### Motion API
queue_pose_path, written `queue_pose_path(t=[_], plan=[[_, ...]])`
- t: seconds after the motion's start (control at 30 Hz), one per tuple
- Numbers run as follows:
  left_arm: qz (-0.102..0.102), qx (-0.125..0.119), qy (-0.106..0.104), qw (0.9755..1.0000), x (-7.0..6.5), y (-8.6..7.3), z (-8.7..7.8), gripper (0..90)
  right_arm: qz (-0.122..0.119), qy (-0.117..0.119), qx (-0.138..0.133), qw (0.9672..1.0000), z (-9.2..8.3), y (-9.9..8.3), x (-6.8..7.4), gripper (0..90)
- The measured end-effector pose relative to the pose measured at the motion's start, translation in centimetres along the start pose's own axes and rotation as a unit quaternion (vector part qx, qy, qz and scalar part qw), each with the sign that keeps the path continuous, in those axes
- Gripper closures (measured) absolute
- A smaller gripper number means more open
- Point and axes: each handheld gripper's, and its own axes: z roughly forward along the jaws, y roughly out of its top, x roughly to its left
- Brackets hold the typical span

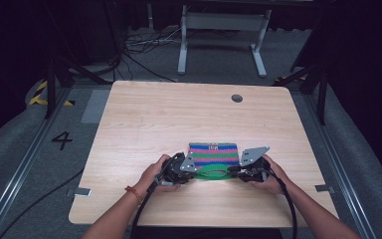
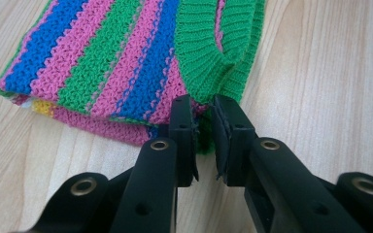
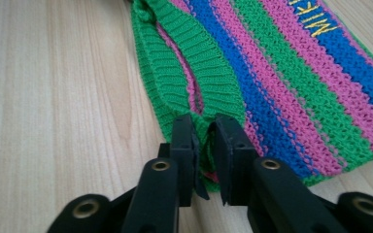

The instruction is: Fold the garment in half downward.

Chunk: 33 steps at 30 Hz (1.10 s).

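A folded knit garment (image 1: pixel 213 151) in blue, pink and green stripes lies flat on the wooden table (image 1: pixel 149 114), near its front edge, with a green ribbed band (image 1: pixel 214 173) along the near side. My left gripper (image 1: pixel 195 173) is at the garment's near left corner and my right gripper (image 1: pixel 232 173) at its near right corner. In the left gripper view the jaws (image 2: pixel 203 110) stand a narrow gap apart with the garment's (image 2: pixel 107 63) green edge pinched between the pads. In the right gripper view the jaws (image 3: pixel 205 127) likewise pinch the ribbed edge of the garment (image 3: pixel 281 77).
Yellow lettering (image 3: pixel 315 19) is stitched on a blue stripe. A round cable hole (image 1: pixel 237 98) sits near the table's far edge. Beyond the table are a white frame (image 1: pixel 224 30) and floor cables. Bare wood surrounds the garment.
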Motion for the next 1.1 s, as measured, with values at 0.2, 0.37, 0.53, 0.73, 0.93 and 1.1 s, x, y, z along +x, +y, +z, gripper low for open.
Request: queue_pose_path(t=[0.2,0.37,0.53,0.73,0.93,1.1], plan=[[0.003,-0.011,0.000,0.9999,-0.3,0.1,-0.7,73.4,-0.004,0.004,-0.011,0.9999,-0.8,0.3,0.7,73.1],[-0.004,-0.012,0.019,0.9997,-0.5,0.1,-2.1,67.1,0.008,-0.003,-0.029,0.9995,-2.0,0.4,1.4,65.6],[-0.011,-0.015,0.033,0.9993,-0.5,-0.3,-3.6,60.3,0.018,-0.020,-0.037,0.9990,-3.4,0.0,1.8,59.9],[-0.024,-0.013,0.054,0.9982,-0.5,-1.7,-5.2,45.0,0.023,-0.041,-0.032,0.9984,-4.6,-0.8,1.7,56.7],[-0.050,0.000,0.085,0.9951,-0.3,-3.6,-6.9,30.3,0.030,-0.084,-0.023,0.9957,-6.4,-2.1,1.6,45.0],[-0.058,0.020,0.108,0.9922,-0.3,-5.3,-7.9,24.0,0.043,-0.113,-0.023,0.9924,-7.4,-3.3,1.4,40.2]])
